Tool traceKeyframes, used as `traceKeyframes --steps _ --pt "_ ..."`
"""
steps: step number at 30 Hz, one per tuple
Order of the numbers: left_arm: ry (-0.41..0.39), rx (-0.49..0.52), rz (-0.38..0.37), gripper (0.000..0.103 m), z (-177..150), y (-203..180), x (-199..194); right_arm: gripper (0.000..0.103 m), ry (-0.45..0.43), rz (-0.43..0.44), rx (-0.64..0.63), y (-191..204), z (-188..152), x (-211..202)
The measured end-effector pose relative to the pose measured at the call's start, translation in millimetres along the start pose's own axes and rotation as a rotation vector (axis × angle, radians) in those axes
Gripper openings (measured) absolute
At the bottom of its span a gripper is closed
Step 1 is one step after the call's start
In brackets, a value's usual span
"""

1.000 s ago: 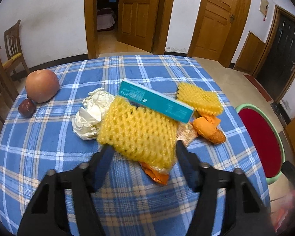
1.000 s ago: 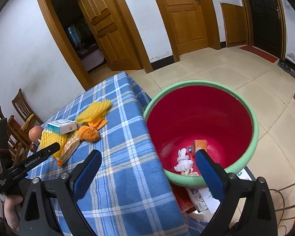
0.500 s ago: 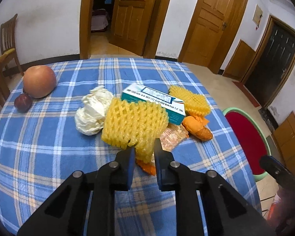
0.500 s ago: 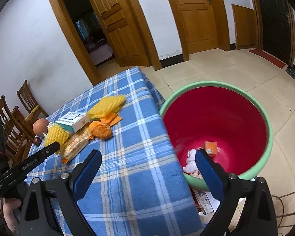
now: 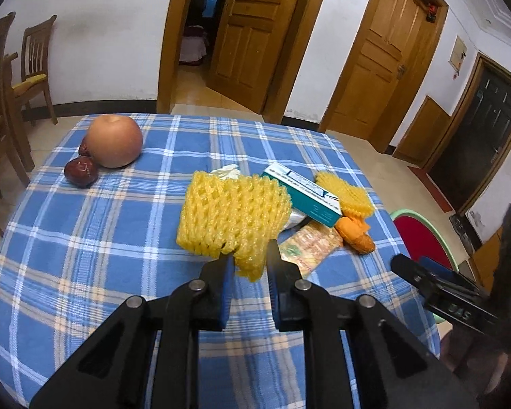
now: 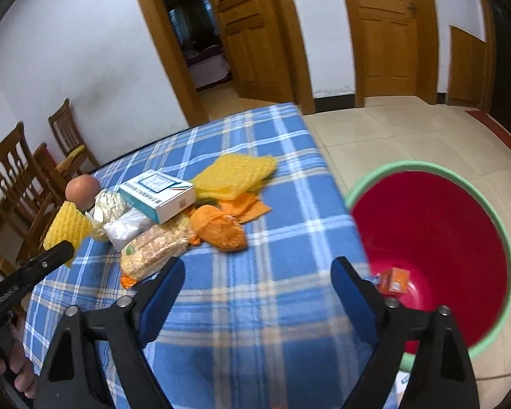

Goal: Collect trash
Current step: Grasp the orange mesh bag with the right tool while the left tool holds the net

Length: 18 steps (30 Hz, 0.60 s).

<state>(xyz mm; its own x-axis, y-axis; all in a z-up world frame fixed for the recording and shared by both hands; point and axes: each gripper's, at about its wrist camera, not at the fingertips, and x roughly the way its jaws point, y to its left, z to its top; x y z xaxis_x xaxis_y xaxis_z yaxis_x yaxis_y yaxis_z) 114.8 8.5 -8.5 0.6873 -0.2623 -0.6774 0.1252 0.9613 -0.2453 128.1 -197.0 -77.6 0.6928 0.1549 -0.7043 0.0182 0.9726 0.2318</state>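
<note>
My left gripper [image 5: 249,261] is shut on the near corner of a yellow foam fruit net [image 5: 233,209], lifted just above the blue checked tablecloth [image 5: 102,238]. Behind the net lie a teal and white box [image 5: 301,195], a second yellow net [image 5: 345,193], a snack wrapper [image 5: 311,245] and an orange bag [image 5: 356,235]. My right gripper [image 6: 257,274] hangs over the table's near edge with its jaws closing and nothing between them. The snack wrapper [image 6: 155,248], orange bag [image 6: 221,230] and box [image 6: 156,196] lie just beyond it. A red bin with a green rim [image 6: 436,235] stands on the floor to the right.
An apple [image 5: 114,141] and two dark red fruits [image 5: 81,170] sit at the table's far left. Wooden chairs [image 6: 24,177] stand by the wall on the left. The bin holds a small orange carton [image 6: 393,279]. Open and closed wooden doors [image 5: 252,34] line the far wall.
My left gripper has shut on the yellow net's corner and drawn it up and back. My right gripper has swung left from above the bin to over the table, its jaws narrowing.
</note>
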Motion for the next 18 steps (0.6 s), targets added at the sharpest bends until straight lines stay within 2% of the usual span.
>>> traceKeyframes --steps 2,7,9,12,14,18 --pt "0.005 -0.004 -0.004 0.017 -0.8 2.2 1.5 0.079 0.016 0.018 -0.019 5.2 4.3 10.5" --pt "0.009 -0.013 -0.015 0.017 -2.8 6.9 3.9 0.077 0.054 0.023 -0.061 15.5 14.1 31.9" --pt "0.010 -0.018 -0.020 0.017 -2.1 8.6 5.3 0.072 0.067 0.011 -0.088 20.3 17.0 39.8" --pt "0.013 -0.020 -0.026 0.017 -2.9 10.0 7.1 0.056 0.093 0.016 -0.107 22.0 19.1 49.8" --pt "0.016 -0.019 -0.030 0.017 -3.5 10.1 8.4 0.040 0.105 0.028 -0.112 20.9 16.6 52.7" --pt "0.018 -0.020 -0.034 0.017 -4.3 10.8 10.0 0.032 0.103 0.041 -0.139 21.7 14.3 51.1"
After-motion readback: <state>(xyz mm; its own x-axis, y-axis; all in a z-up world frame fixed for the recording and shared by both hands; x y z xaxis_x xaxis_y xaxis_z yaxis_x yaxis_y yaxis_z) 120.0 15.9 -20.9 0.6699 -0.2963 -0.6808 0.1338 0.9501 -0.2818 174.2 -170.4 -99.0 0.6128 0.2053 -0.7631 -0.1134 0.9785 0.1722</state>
